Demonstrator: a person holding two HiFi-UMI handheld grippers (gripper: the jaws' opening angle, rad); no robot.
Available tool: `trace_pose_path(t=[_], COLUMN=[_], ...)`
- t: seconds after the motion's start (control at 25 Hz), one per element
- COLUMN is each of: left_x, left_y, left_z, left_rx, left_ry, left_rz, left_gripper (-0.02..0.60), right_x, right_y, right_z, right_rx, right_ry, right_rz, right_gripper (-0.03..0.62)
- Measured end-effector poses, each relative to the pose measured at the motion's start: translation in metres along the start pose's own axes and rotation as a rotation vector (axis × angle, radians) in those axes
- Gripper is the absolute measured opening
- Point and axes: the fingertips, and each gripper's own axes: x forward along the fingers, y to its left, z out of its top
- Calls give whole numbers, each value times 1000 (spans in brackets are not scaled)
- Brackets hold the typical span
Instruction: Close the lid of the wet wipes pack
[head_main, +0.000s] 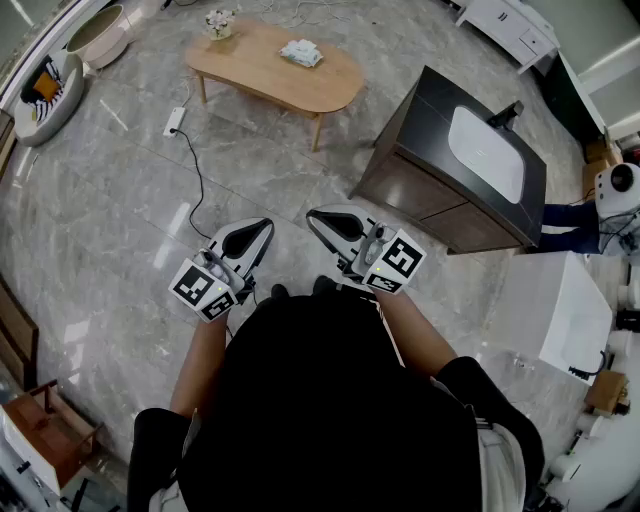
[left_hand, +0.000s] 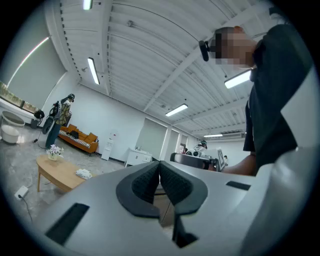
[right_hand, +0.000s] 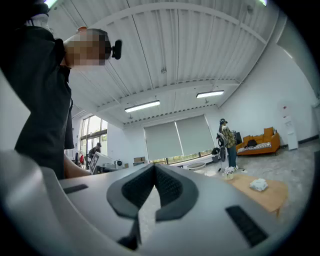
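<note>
A big bright room set up like a home.
Shiny stone floor (head_main: 110, 210), a low wooden table (head_main: 258, 68), an orange sofa (left_hand: 81, 141), a dark sink cabinet (head_main: 412, 188), long ceiling lights (left_hand: 93, 71).

The person stands with both elbows bent, the bare left forearm (head_main: 204, 362) and right forearm (head_main: 418, 338) reaching forward from the torso (head_main: 340, 410) at about waist level. The left gripper (head_main: 264, 228) points ahead and slightly rightward, its marker cube (head_main: 203, 290) nearest the body. Its dark pads (left_hand: 145, 182) are pressed together at the tips with nothing between them. The right gripper (head_main: 314, 216) points ahead and leftward (the two tips angle toward each other but are apart). Its pads (right_hand: 170, 187) likewise meet on nothing.
</note>
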Motion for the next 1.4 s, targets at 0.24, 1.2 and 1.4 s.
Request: trace_pose_path(t=[0.24, 1.2, 1.4], left_x=[-8, 35, 70], left_y=[-10, 47, 99], left_z=[6, 0, 3], left_rx=[11, -52, -69], left_ry=[-22, -15, 21], left_rz=[-35, -50, -11], left_gripper=[17, 17, 17], right_x=[6, 1, 24], right_y=[13, -62, -127], right_z=[-2, -1, -4], right_rx=[3, 41, 74], right_ry=[-9, -27, -18], right_rz=[-4, -115, -106], right_gripper=[11, 12, 12])
